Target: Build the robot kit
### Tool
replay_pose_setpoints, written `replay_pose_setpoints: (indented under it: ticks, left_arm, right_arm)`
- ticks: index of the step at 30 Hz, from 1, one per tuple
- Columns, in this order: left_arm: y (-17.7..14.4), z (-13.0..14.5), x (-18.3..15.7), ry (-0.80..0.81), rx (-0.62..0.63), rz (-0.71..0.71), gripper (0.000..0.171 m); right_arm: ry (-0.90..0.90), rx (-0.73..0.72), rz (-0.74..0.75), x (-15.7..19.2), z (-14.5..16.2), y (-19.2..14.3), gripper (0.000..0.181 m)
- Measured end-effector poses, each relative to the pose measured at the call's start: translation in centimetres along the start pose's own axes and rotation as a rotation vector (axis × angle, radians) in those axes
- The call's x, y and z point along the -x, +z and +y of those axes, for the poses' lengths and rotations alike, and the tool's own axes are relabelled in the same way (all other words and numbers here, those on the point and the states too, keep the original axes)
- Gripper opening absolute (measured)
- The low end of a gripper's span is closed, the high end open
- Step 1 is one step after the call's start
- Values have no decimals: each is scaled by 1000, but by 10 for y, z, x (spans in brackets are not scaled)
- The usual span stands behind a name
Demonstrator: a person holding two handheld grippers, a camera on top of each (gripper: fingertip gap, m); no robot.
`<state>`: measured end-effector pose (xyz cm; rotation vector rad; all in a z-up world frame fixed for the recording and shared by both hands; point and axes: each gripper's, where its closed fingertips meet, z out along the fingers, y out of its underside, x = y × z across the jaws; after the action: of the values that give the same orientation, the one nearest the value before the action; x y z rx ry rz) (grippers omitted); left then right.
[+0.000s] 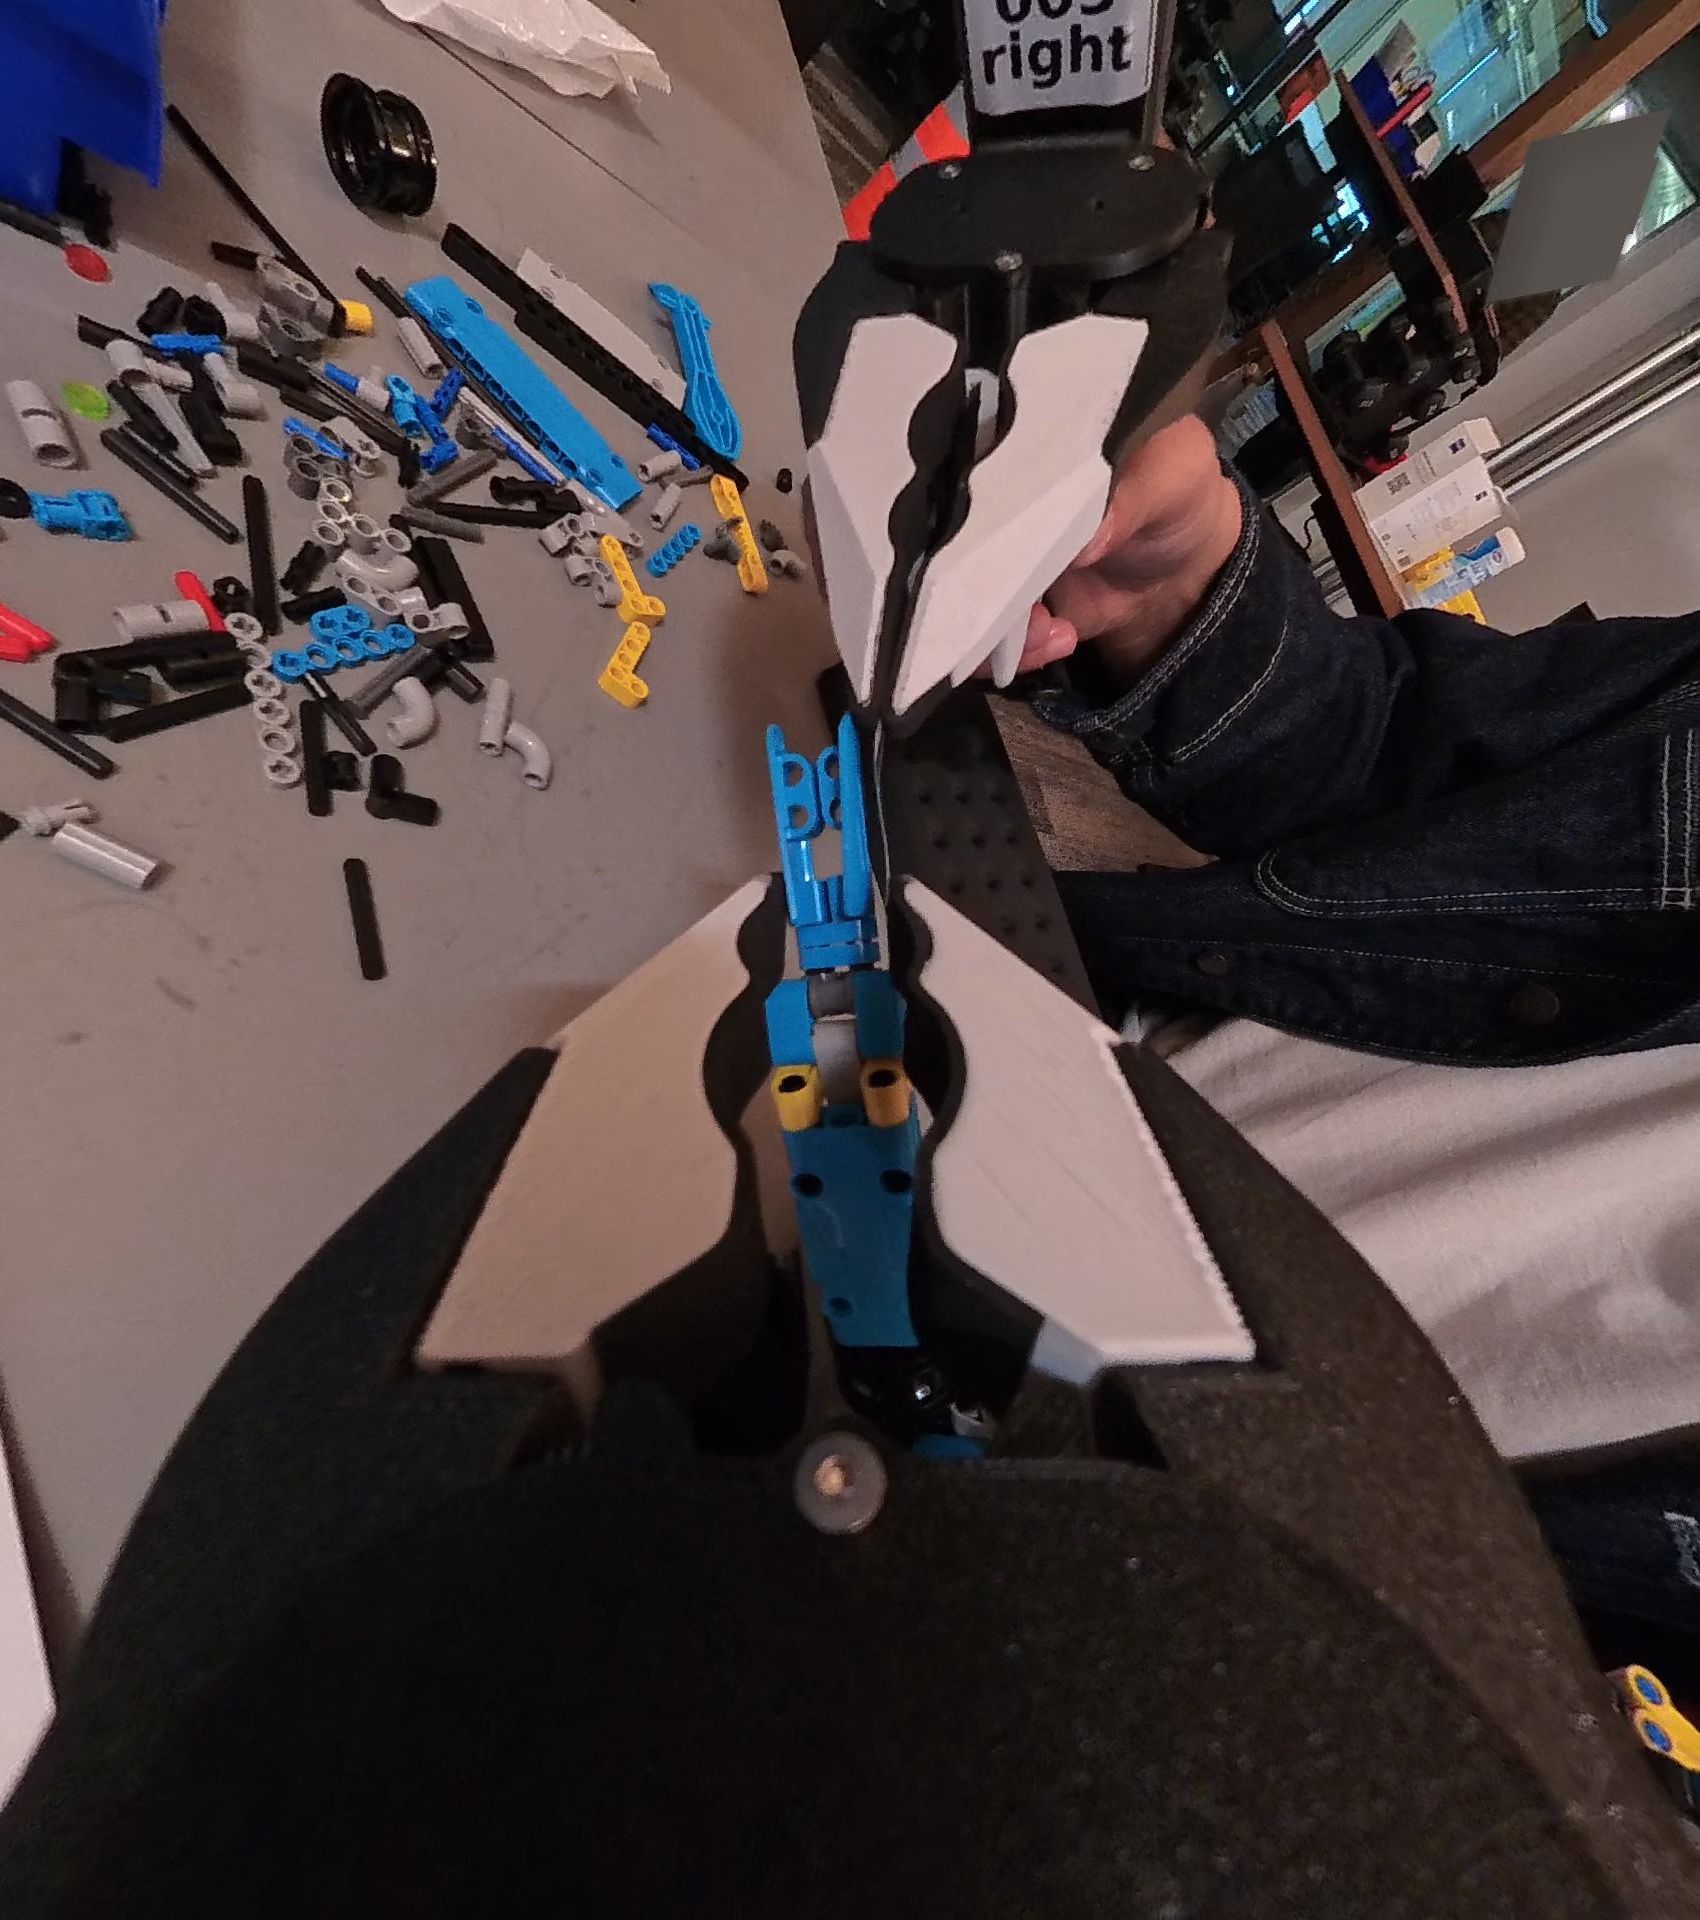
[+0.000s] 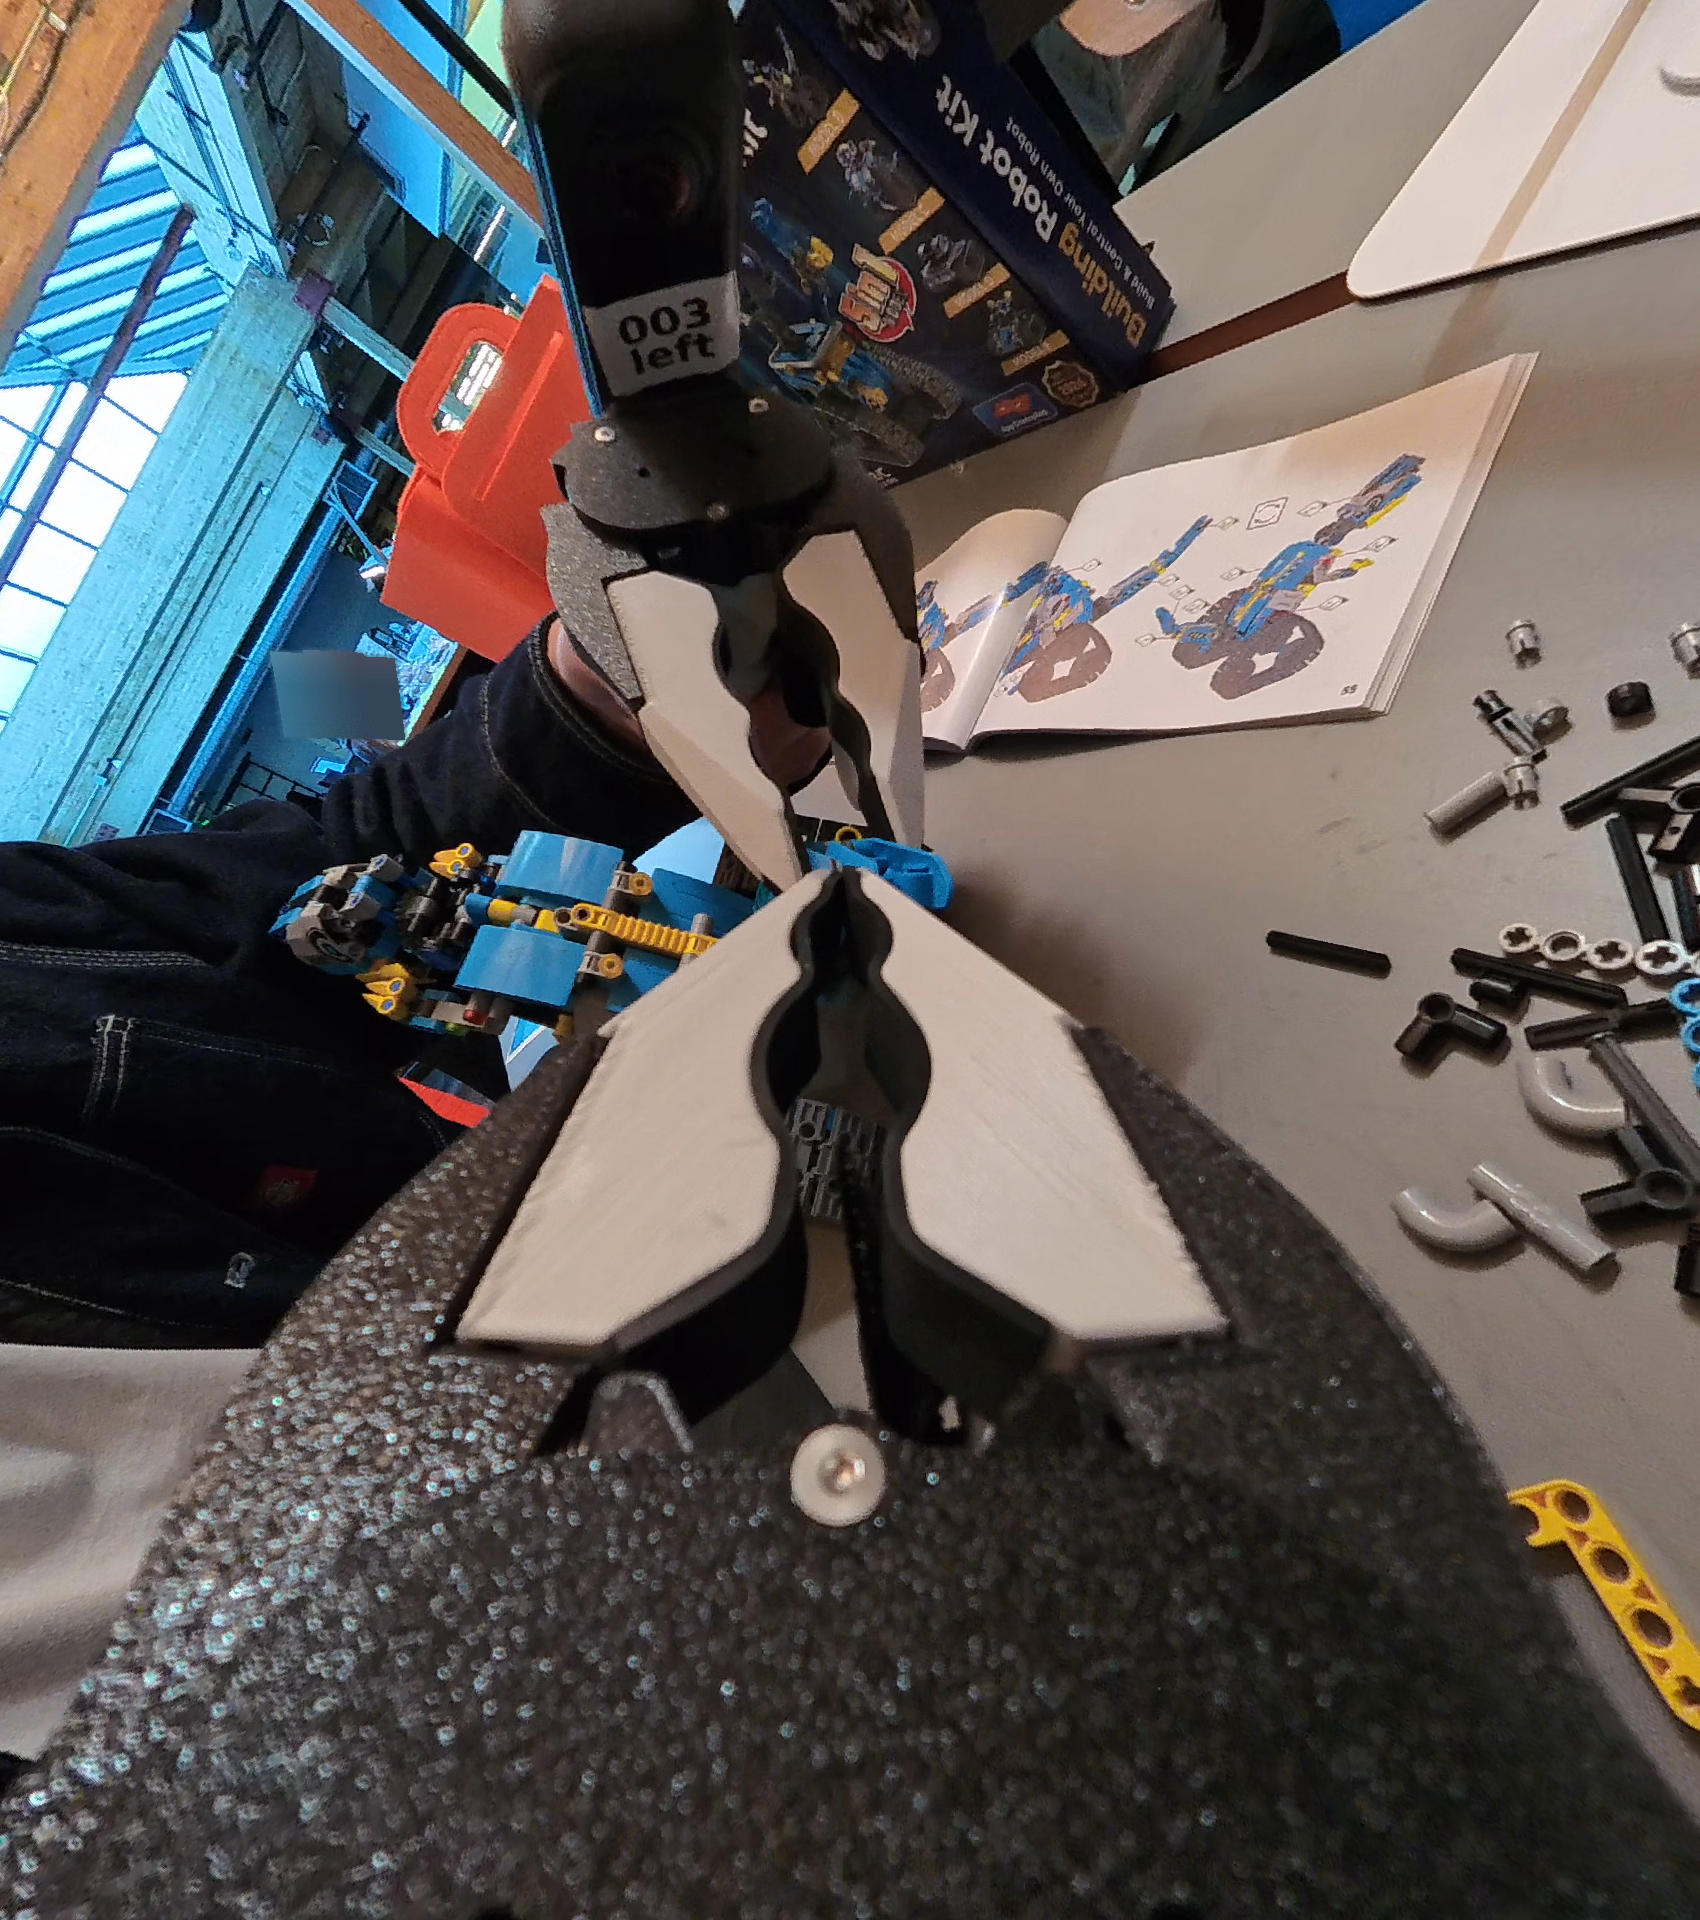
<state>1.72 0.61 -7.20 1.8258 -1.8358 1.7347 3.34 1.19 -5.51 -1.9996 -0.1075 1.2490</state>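
My left gripper is shut on a blue brick assembly with two yellow pins. The assembly's forked blue end sticks out past the fingertips. My right gripper faces it from above, held by a hand in a denim sleeve. A thin dark strip runs from its closed tips down to the blue assembly. In the right wrist view my right gripper is shut, tips against the blue assembly. The left gripper meets it there.
Many loose blue, black, grey, yellow and red parts lie on the grey table, with a black wheel and a blue bin. The right wrist view shows an open instruction booklet, the kit box, a partly built blue model and a yellow beam. The tips of both grippers are at nearly the same place.
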Motion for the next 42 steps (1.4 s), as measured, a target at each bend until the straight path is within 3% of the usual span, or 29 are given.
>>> replay_pose_setpoints:
  ticks: [5, 14, 42]
  left_arm:
    - [-1, 0, -1, -1, -1, 7, 20]
    - [1, 6, -8, 36, 24, 27, 36]
    - [-1, 0, -3, -6, -12, 25, 22]
  right_arm:
    - [3, -8, 2, 0, 0, 0, 0]
    - [7, -22, -4, 5, -2, -2, 0]
    - [13, -16, 8, 2, -1, 1, 0]
